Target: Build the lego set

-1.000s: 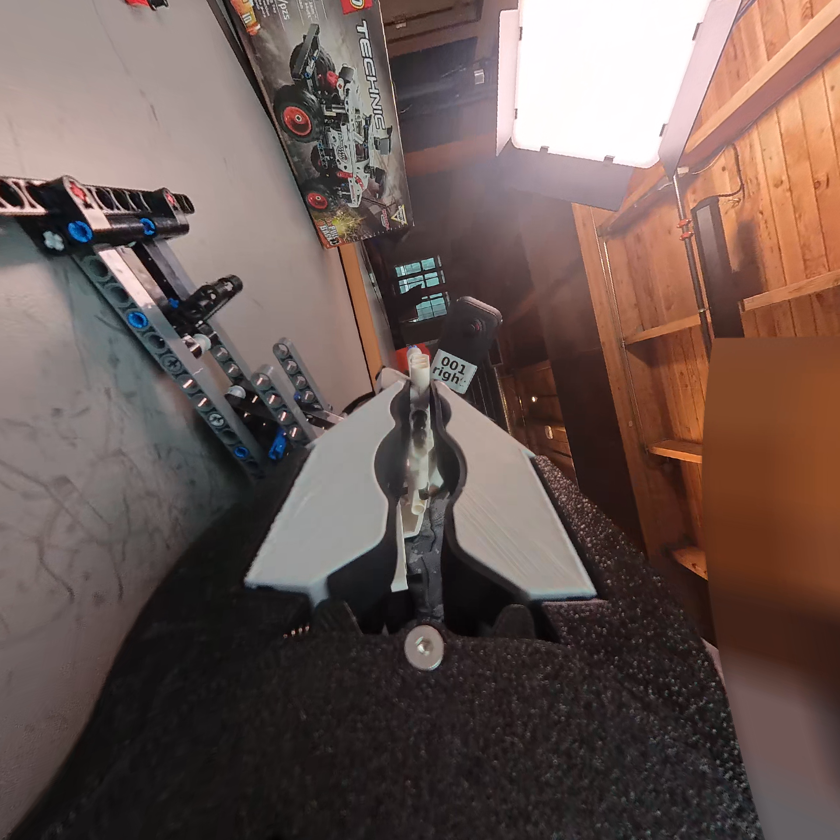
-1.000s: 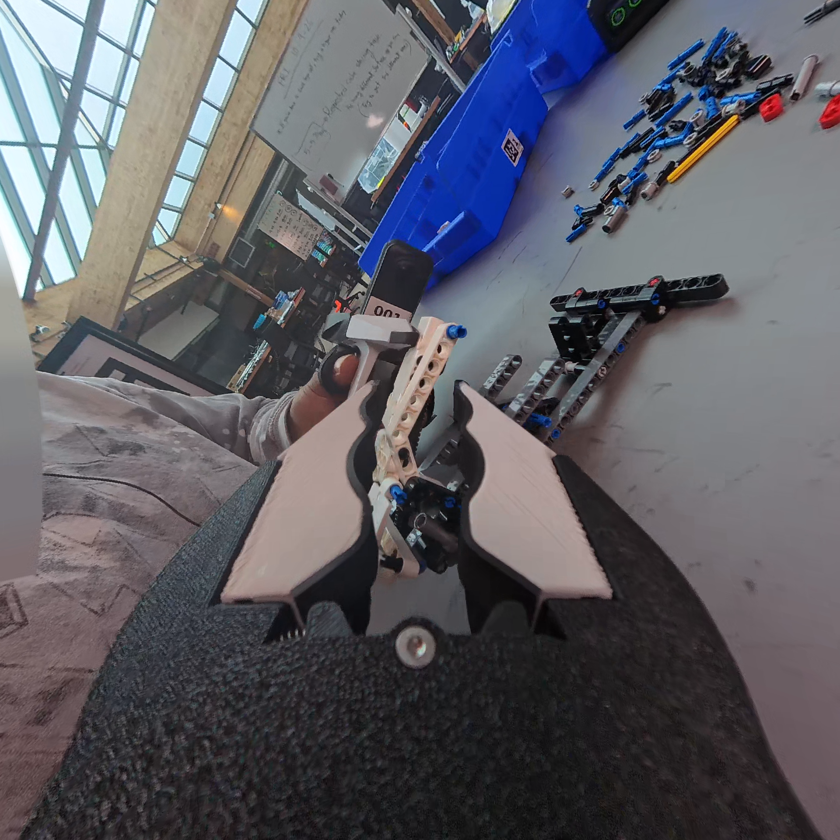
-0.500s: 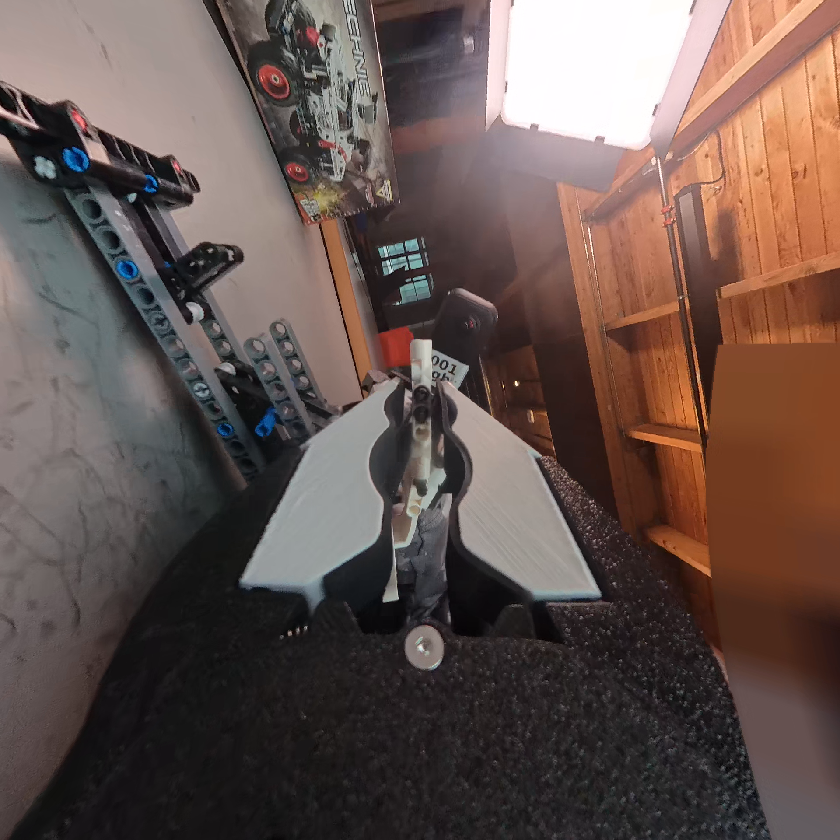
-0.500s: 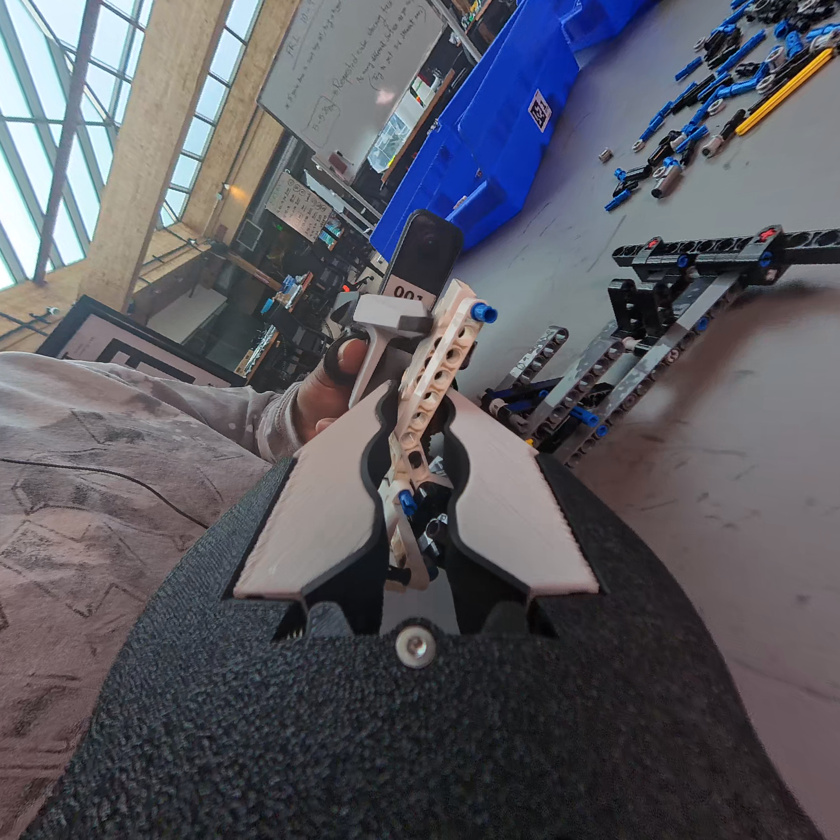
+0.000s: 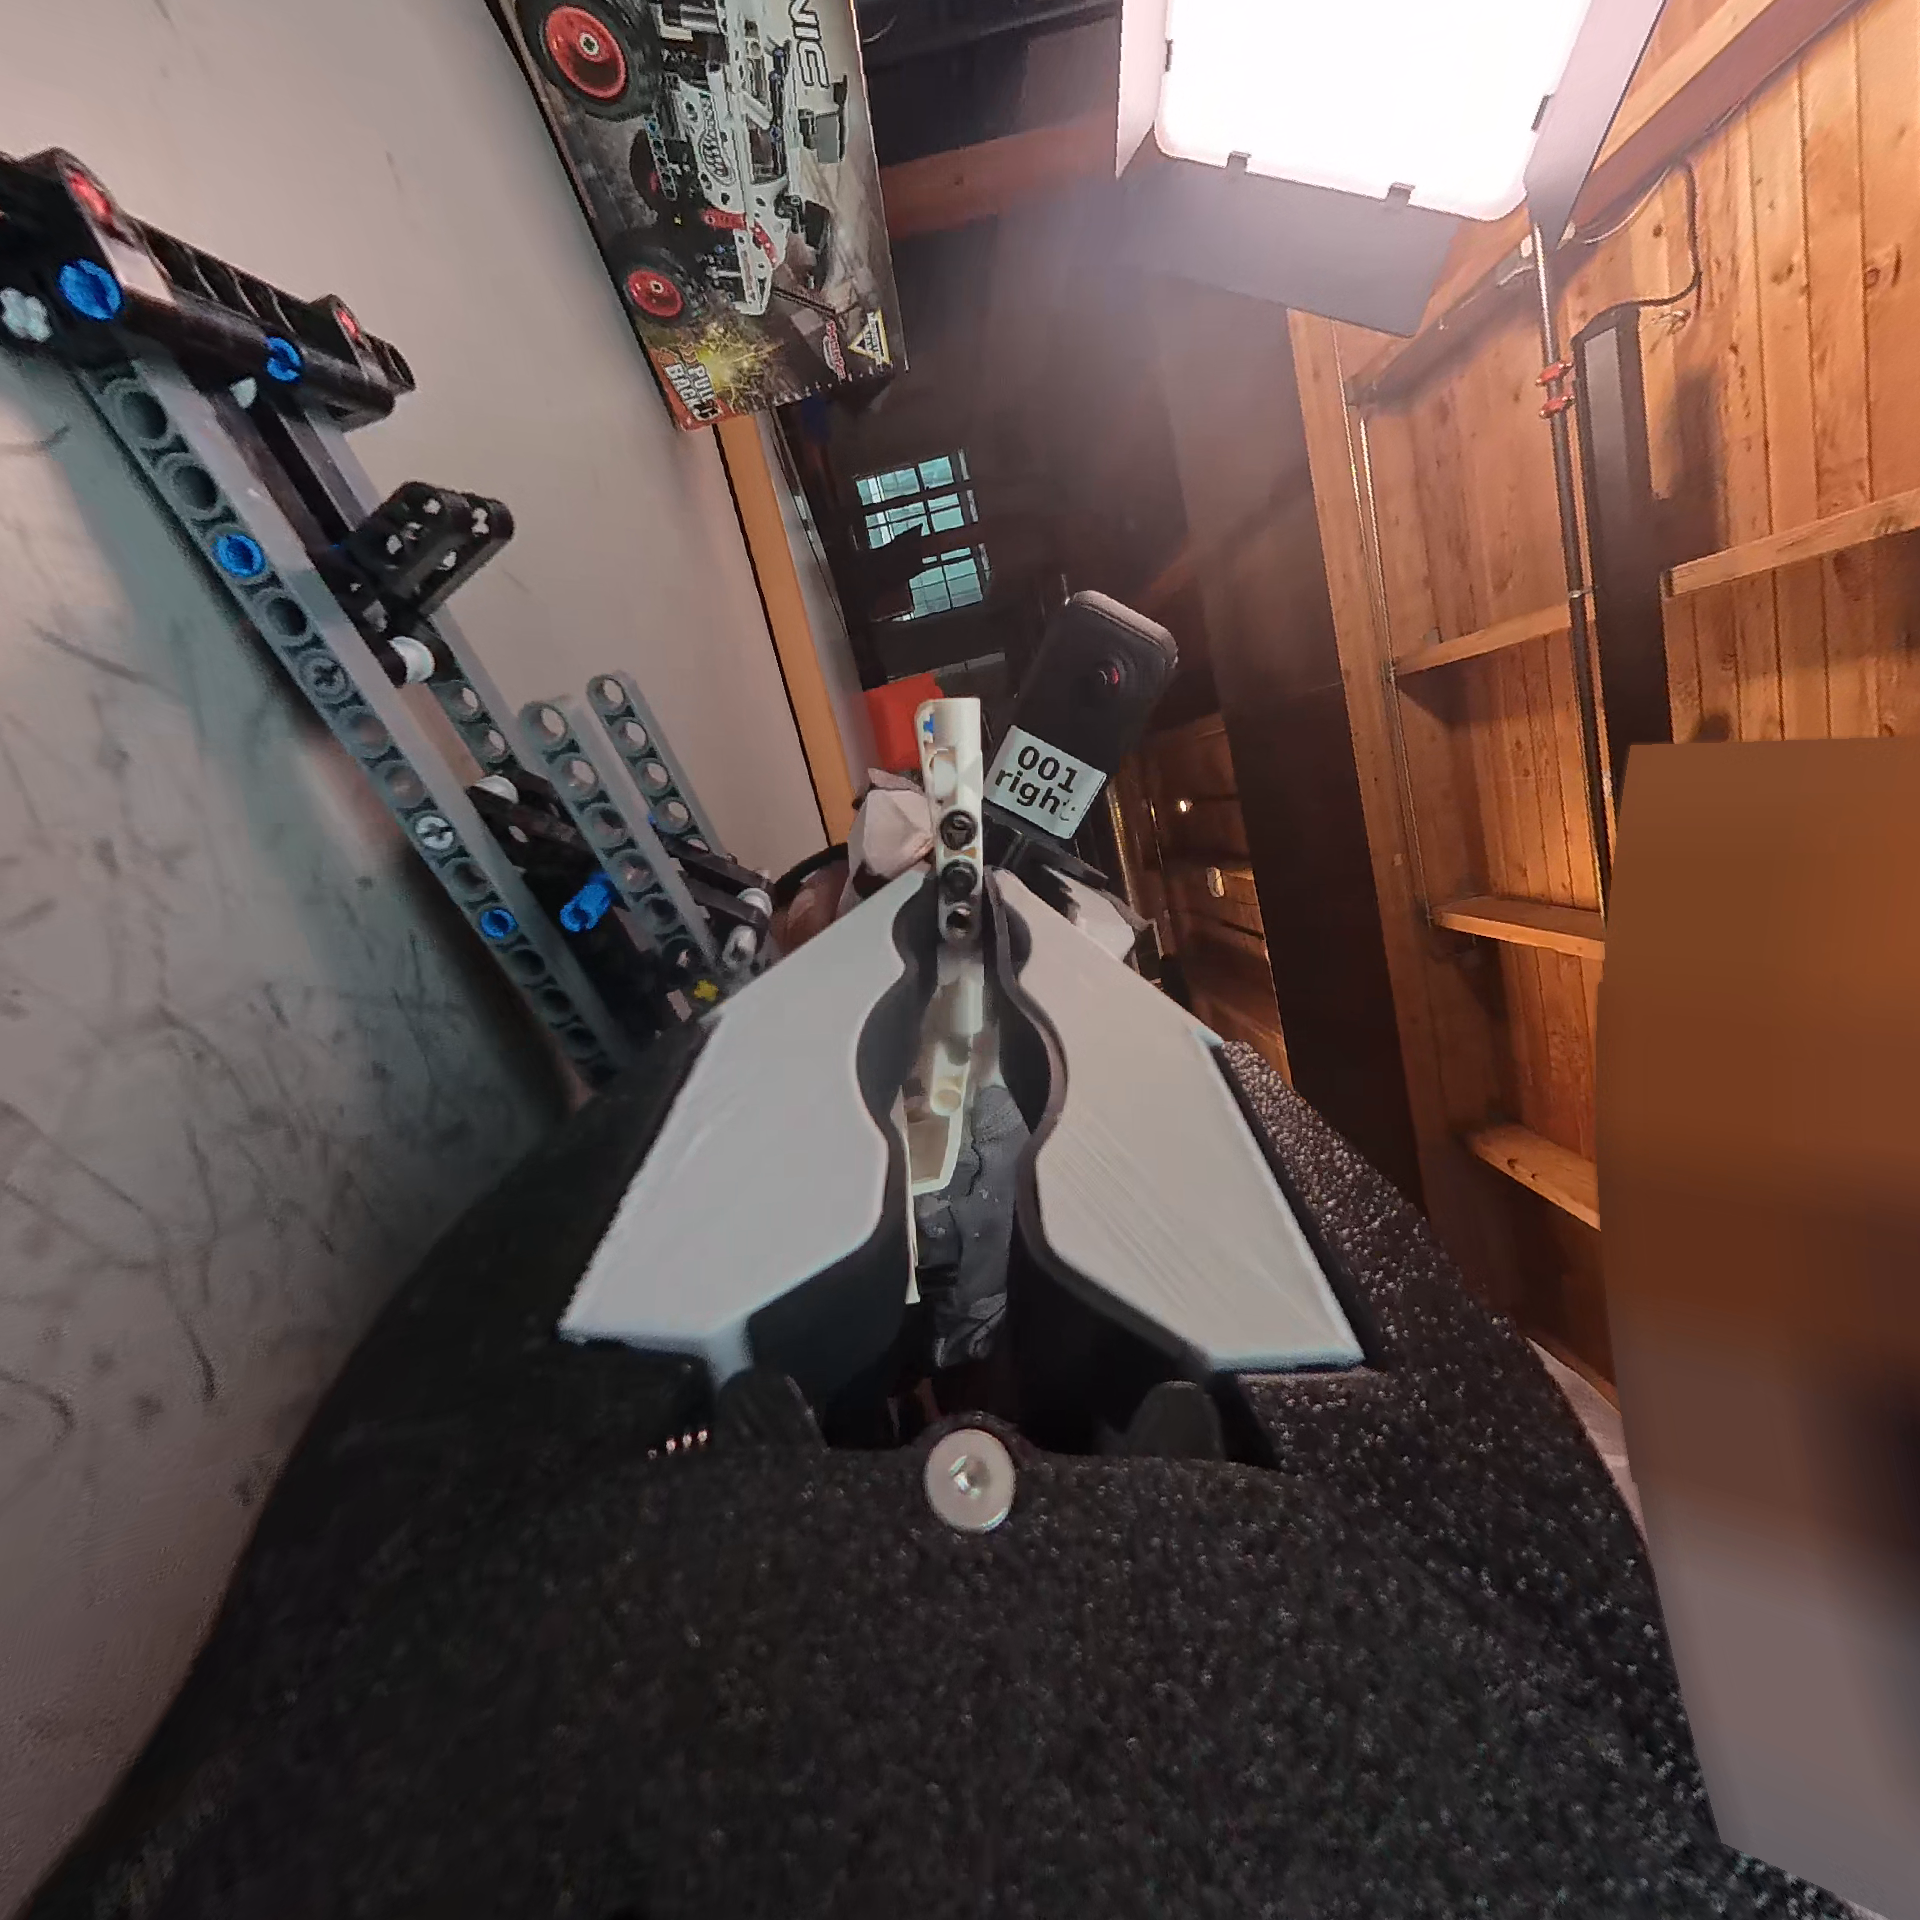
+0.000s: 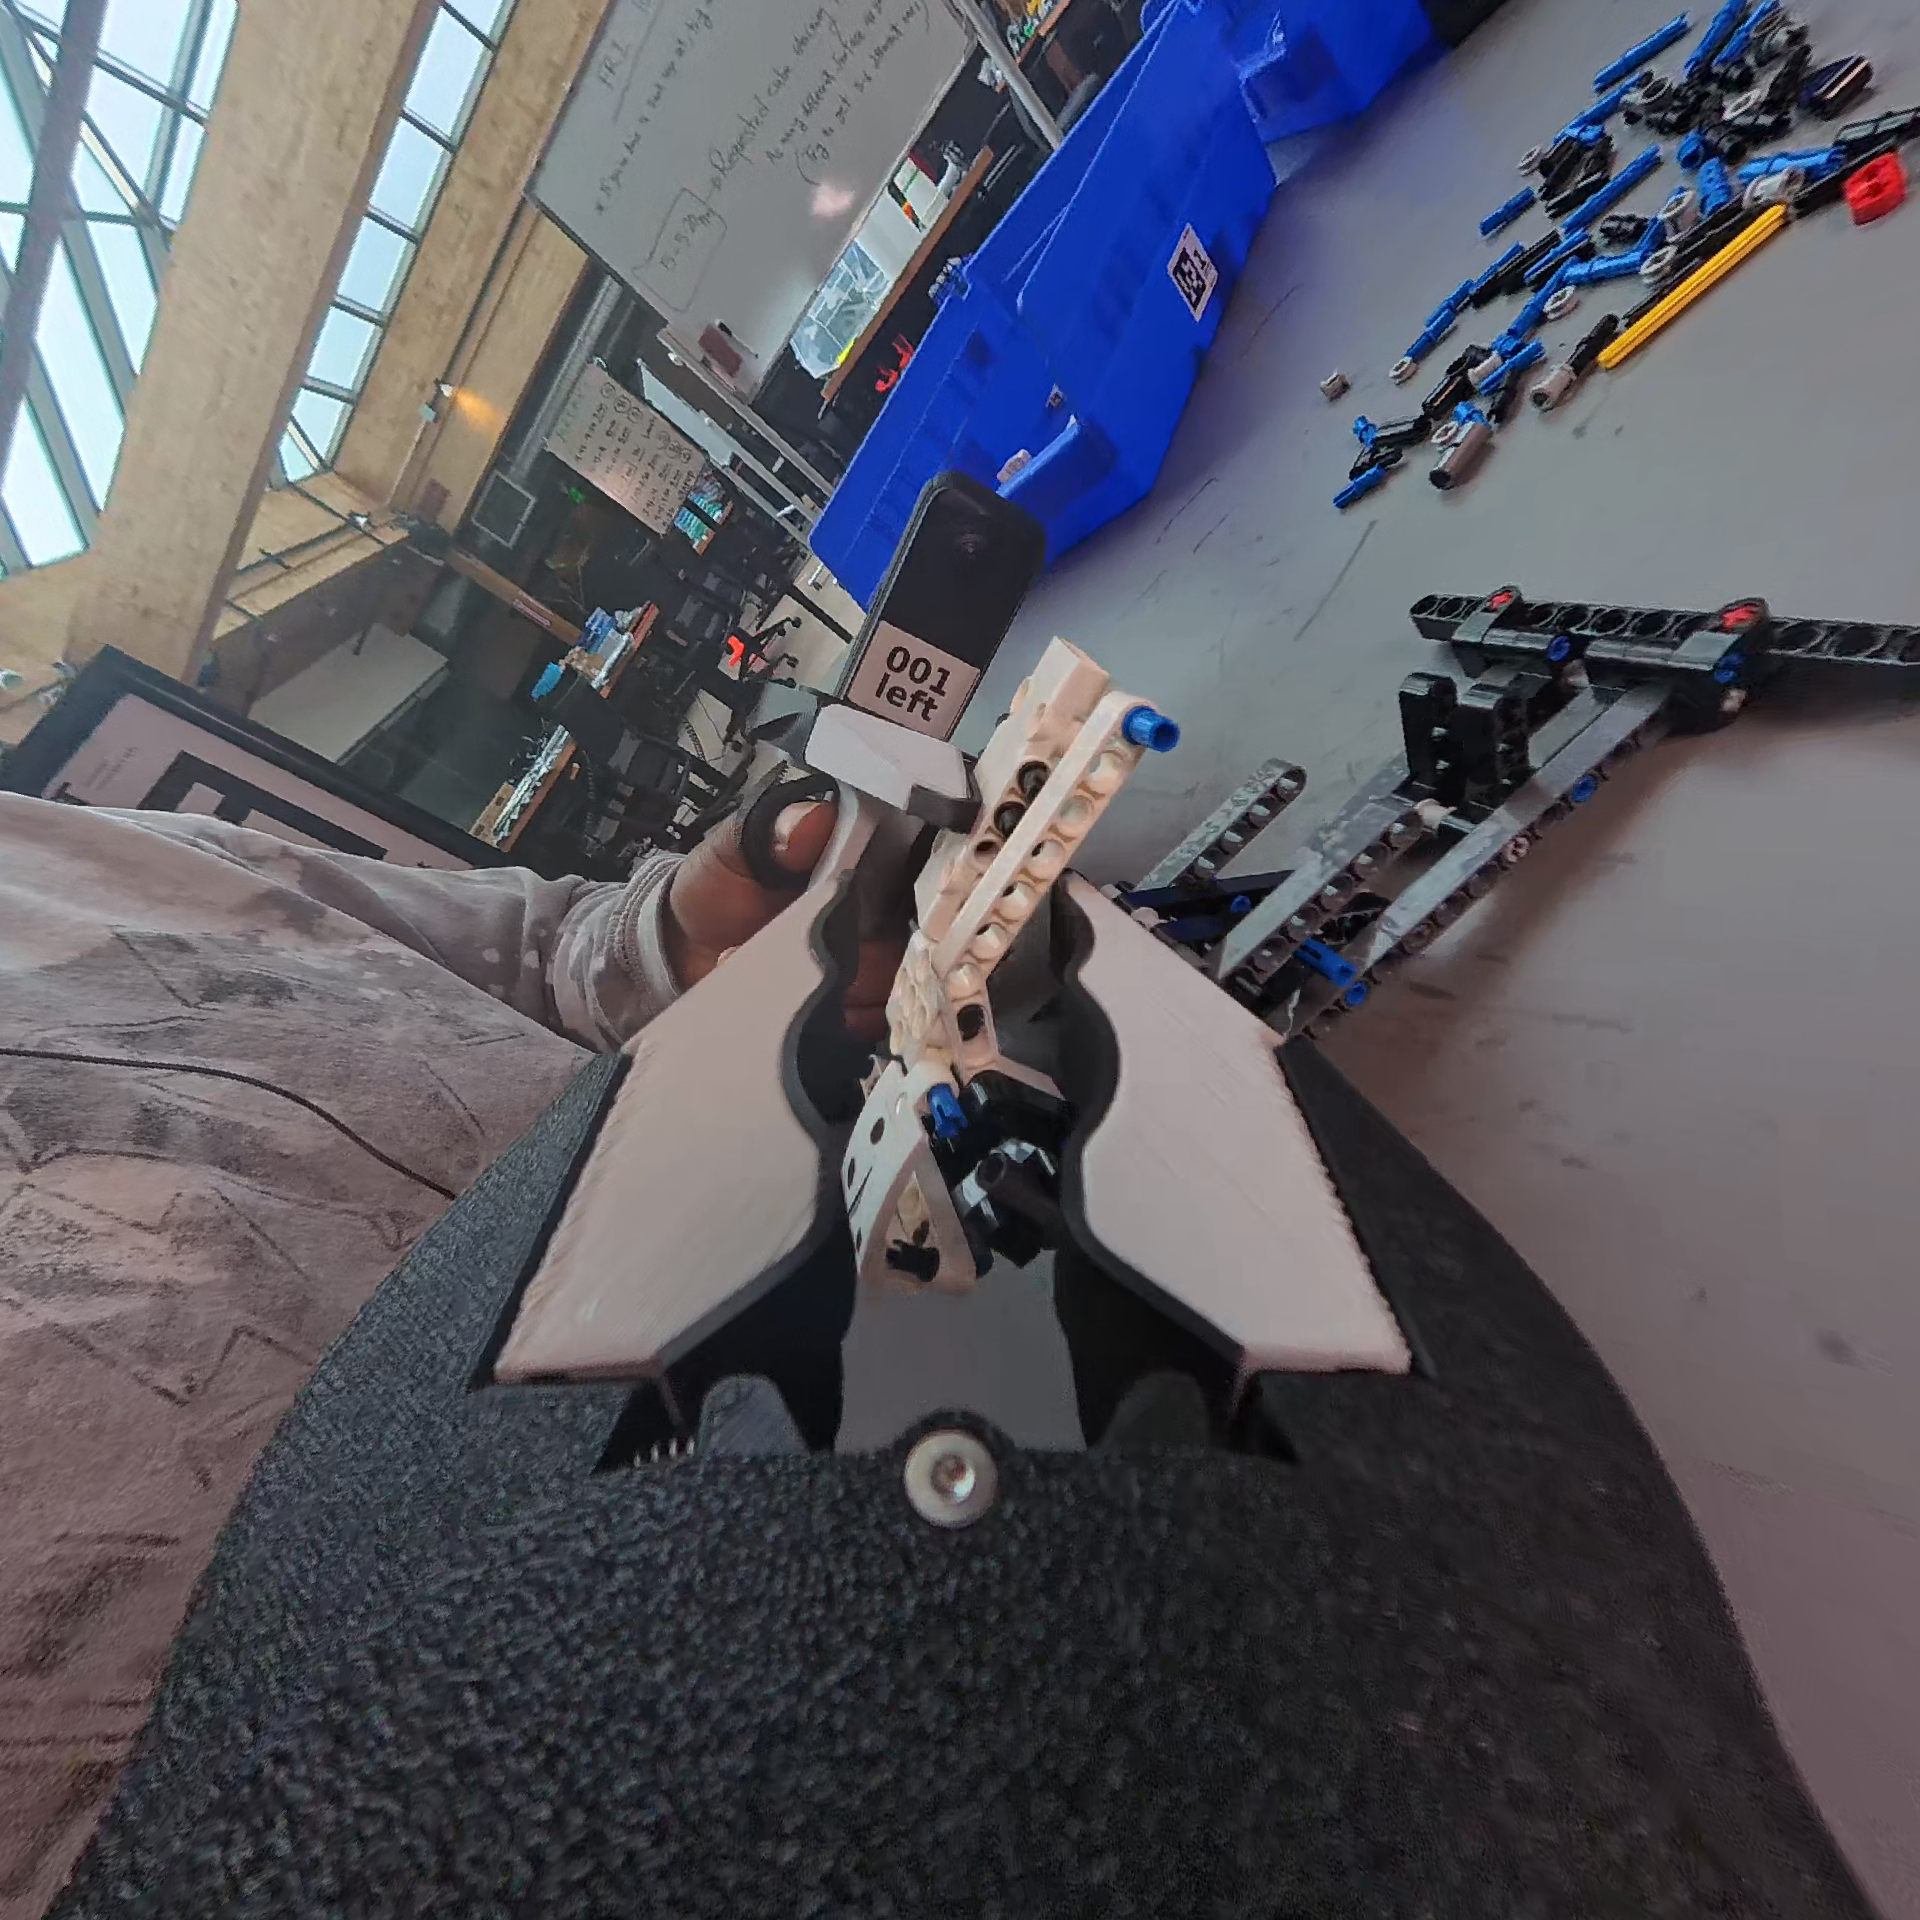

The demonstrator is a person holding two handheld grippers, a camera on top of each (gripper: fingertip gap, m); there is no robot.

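White beam sub-assembly [image 6: 977, 997] with blue pins, black connectors, held off the table, tilted; grey-black chassis frame [image 6: 1538, 769] lies flat on grey table, loose parts pile [image 6: 1621, 208] beyond.

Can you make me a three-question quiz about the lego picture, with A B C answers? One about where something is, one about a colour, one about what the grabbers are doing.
1. Where does the dark chassis frame lie?
A. on the grey table
B. in the blue bin
C. on a shelf

2. What colour is the pin atop the white beam assembly?
A. red
B. blue
C. yellow

3. What are the left gripper and the right gripper doing?
A. both open and empty
B. one resting on the table
C. both shut on the white assembly

Answers: 1 A, it rests flat on the table; 2 B, the tip is blue; 3 C, fingers pinch it in both views.
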